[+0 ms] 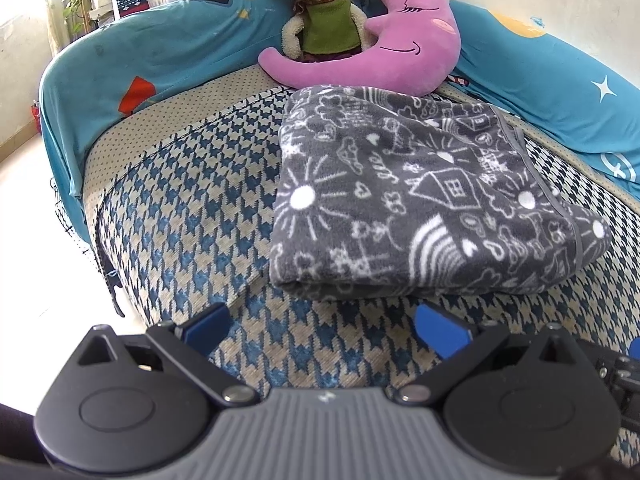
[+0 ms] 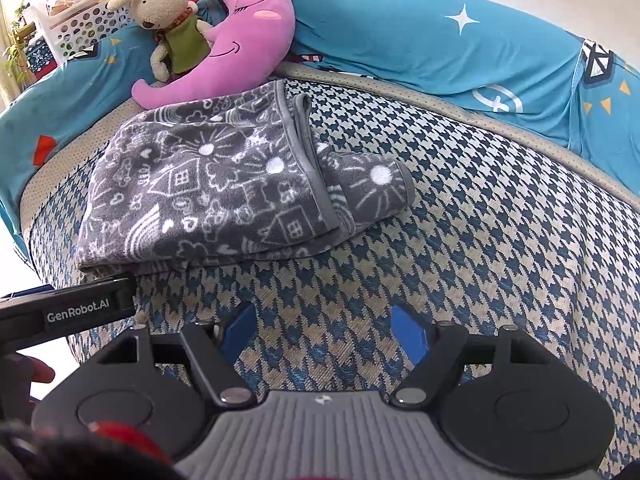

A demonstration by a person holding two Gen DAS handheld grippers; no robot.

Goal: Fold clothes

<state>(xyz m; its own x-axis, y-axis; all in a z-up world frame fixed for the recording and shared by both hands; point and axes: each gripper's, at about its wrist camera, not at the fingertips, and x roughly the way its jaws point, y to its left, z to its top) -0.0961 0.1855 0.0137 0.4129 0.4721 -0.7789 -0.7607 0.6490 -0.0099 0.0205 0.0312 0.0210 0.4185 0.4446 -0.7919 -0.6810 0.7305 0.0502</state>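
Folded grey garment on sofa seat, both grippers spread, empty.

Left gripper (image 1: 322, 328) sits just short of garment (image 1: 420, 200) near fold; right gripper (image 2: 324, 332) faces bare cushion (image 2: 500, 240), garment up-left. Judgement: loose flap (image 2: 376, 184) sticks out rightward; pinch its hem, tuck flat, keep stack aligned.

Cushion (image 2: 500, 240) right of folded blanket (image 2: 208, 184) bare.

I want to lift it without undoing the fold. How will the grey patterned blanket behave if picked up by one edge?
The grey blanket looks like soft fleece, so it will probably droop and unfold. A loose flap already sticks out and would likely dangle.
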